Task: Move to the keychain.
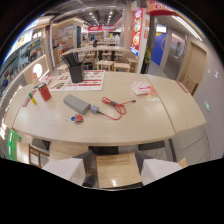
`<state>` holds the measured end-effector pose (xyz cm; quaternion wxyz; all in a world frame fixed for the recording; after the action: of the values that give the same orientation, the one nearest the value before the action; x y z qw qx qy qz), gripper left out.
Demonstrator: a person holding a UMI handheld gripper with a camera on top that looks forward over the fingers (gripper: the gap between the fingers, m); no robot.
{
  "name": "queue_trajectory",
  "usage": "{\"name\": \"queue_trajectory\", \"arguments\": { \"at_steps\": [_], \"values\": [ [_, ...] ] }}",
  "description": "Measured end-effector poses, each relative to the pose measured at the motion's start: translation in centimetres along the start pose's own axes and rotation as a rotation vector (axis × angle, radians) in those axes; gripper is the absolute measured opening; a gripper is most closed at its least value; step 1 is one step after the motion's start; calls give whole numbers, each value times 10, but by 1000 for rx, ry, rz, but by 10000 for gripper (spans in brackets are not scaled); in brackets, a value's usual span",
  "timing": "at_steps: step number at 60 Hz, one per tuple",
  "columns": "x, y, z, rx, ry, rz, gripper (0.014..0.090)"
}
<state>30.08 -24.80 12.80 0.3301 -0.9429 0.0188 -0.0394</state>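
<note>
The keychain [76, 119], a small red and blue bunch, lies on the light wooden table [145, 120] near its front edge, left of centre. It sits just in front of a grey box [76, 103] with a small grey adapter [94, 109] and a red cable [116, 107] beside it. My gripper [112, 172] hovers well back from the table, above a chair seat, with its two white fingers [67, 169] apart and nothing between them. The keychain is far ahead of the fingers and to their left.
A black holder with chopsticks [75, 70] stands on a printed menu mat [80, 80] at the back. A red can [44, 92] and a yellow-green marker [32, 98] lie at the left end. A tissue pack [141, 88] rests at the right. Chairs [115, 167] stand under the near edge.
</note>
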Motion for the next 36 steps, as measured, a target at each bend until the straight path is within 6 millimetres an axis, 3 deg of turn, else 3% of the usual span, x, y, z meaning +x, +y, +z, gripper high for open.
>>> {"name": "queue_trajectory", "arguments": {
  "at_steps": [15,25,36],
  "values": [
    [-1,0,3,15,8,2,850],
    [-33,-3,17,32,-29,-3,846],
    [-89,-5,40,42,-103,-20,843]
  ]
}}
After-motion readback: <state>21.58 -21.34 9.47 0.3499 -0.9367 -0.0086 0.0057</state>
